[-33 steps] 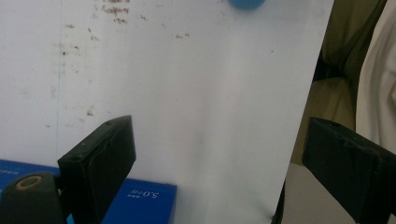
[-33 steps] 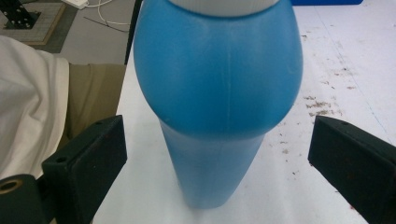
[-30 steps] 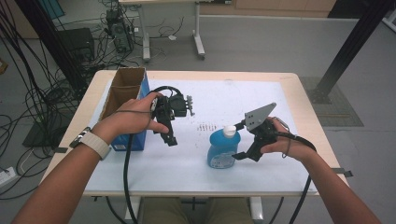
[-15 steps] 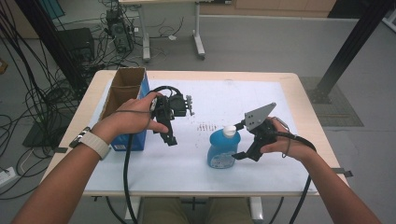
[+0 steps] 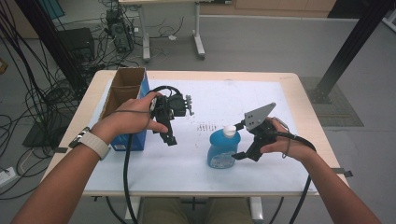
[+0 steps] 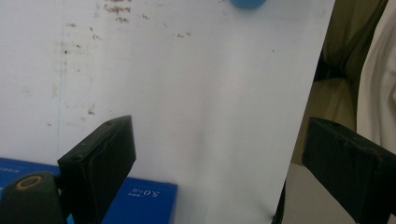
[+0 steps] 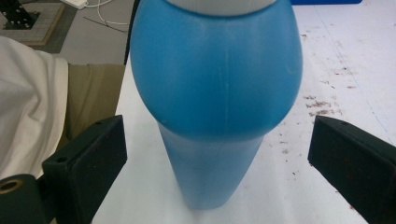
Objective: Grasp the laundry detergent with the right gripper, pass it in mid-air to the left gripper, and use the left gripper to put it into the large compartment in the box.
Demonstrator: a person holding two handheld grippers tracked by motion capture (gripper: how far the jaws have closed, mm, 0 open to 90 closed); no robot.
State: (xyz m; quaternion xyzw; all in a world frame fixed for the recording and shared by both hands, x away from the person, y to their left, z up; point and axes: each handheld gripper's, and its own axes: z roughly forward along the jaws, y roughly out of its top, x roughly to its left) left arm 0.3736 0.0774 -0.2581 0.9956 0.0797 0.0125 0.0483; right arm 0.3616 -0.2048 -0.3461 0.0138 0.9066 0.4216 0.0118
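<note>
One blue bottle (image 5: 223,148), one open box (image 5: 122,100), two tongs — left (image 5: 173,126), right (image 5: 239,140).

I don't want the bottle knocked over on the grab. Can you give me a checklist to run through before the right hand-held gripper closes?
1. Blue bottle standing upright on the table: ok.
2. Right hand-held gripper open wider than the bottle: ok.
3. Bottle between its jaws, gaps on both sides: ok.
4. White cap screwed tight: cannot tell.
5. Left hand-held gripper open, holding nothing, apart from the bottle: ok.
6. Cardboard box out of the way: ok.
</note>
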